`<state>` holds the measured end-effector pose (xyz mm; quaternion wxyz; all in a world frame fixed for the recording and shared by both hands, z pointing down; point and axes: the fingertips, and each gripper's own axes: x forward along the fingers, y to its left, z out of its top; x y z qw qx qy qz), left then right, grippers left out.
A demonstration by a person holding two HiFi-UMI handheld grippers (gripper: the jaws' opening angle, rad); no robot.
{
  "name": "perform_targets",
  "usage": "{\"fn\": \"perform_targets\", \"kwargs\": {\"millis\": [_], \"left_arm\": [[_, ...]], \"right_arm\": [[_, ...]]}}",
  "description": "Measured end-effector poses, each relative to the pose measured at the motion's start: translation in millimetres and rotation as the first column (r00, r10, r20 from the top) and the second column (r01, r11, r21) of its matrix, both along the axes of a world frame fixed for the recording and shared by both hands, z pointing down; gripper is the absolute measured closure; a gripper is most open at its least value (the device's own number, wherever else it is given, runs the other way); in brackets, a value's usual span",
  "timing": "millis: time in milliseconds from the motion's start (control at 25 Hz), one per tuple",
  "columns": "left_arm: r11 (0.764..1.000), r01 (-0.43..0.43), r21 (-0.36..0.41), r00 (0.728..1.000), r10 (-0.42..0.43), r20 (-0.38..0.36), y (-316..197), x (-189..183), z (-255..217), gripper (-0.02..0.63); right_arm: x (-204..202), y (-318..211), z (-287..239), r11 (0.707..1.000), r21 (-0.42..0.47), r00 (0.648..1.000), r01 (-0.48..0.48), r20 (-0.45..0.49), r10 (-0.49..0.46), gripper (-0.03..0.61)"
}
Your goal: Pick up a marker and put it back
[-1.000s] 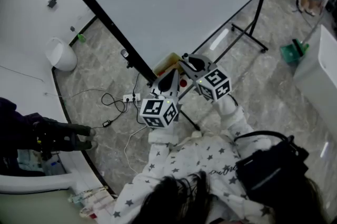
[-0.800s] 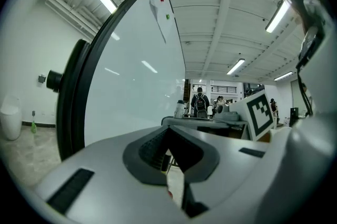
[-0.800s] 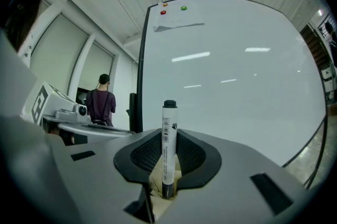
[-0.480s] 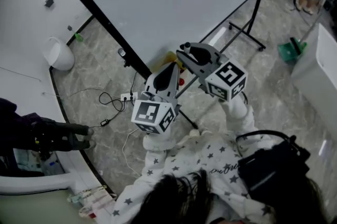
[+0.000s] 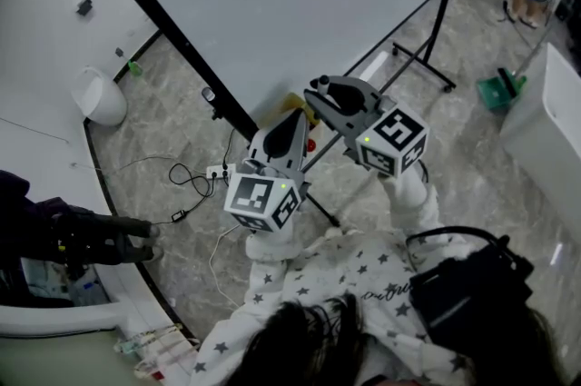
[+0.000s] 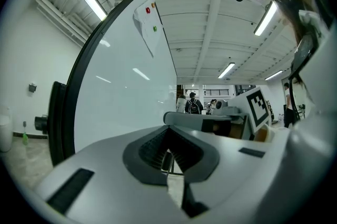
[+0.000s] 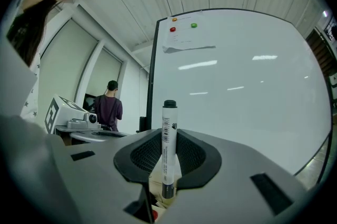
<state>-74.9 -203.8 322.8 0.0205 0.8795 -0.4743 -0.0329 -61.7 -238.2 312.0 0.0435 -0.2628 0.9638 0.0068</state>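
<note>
Marker point(image 7: 168, 146): white barrel, dark cap on top, standing upright between the jaws of the right tongs point(image 7: 167, 173). Pads press the lower barrel from both sides and most of its length sticks out above the grip. Held clear of any surface, in the air in front of the whiteboard point(image 7: 237, 91). Judged: an upright hold low on the barrel keeps the bottom end free to go back into a holder.

Below the marker, through the jaw gap: a pale yellowish box point(image 5: 292, 102) with something red in it. Probably the marker's home, but its contents cannot be made out.

Left tongs point(image 6: 169, 157): jaws a narrow slit apart, with only floor and a dark stand leg showing through. Empty. In the head view they sit just beside the right tongs and lower, pointing at the same box. Judged: on standby, or there to steady the box, with no part in the hold.

Both tongs are raised at the lower edge of the whiteboard, above the stone floor point(image 5: 436, 157). No desk in view.

Status, judged: pick-up done, return not yet made.
</note>
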Motion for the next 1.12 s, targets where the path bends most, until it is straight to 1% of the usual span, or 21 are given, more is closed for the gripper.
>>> {"fn": "perform_targets", "kwargs": {"millis": [160, 360, 600, 680, 800, 840, 960, 1000, 1120], "left_arm": [[1.000, -0.024, -0.009, 1.000, 0.024, 0.011, 0, 4, 1, 0.612], [1.000, -0.012, 0.017, 1.000, 0.012, -0.002, -1, 4, -3, 0.612], [1.000, -0.007, 0.021, 1.000, 0.007, -0.005, -2, 4, -5, 0.612], [1.000, -0.005, 0.017, 1.000, 0.005, -0.014, -3, 2, -3, 0.612], [1.000, -0.003, -0.007, 0.999, 0.002, -0.048, -5, -2, 8, 0.612], [1.000, -0.005, -0.005, 0.999, 0.005, -0.045, -4, -1, 8, 0.612], [1.000, -0.009, 0.021, 1.000, 0.009, -0.006, -8, -2, -2, 0.612], [1.000, -0.004, 0.023, 1.000, 0.004, -0.007, -11, -5, -1, 0.612], [1.000, 0.002, 0.010, 0.999, -0.002, -0.047, -17, -11, 8, 0.612]], "right_arm": [[1, -2, 0, 1.000, -0.002, 1.000, 0.001, 0.001, -0.001, 0.502], [0, -2, -1, 1.000, -0.002, 1.000, 0.008, 0.005, -0.008, 0.502], [0, -1, -3, 1.000, 0.005, 1.000, 0.014, 0.005, -0.014, 0.502], [0, -1, -4, 1.000, 0.006, 1.000, 0.016, 0.004, -0.016, 0.502], [-1, -1, -6, 1.000, 0.008, 1.000, 0.021, 0.004, -0.021, 0.502], [-1, 0, -6, 1.000, 0.008, 1.000, 0.022, 0.005, -0.022, 0.502], [-2, -3, -5, 1.000, 0.008, 1.000, 0.023, 0.012, -0.023, 0.502], [-3, -5, -4, 1.000, 0.005, 1.000, 0.026, 0.016, -0.026, 0.502], [-6, -12, 4, 0.999, -0.017, 0.999, 0.037, 0.026, -0.037, 0.502]]}}
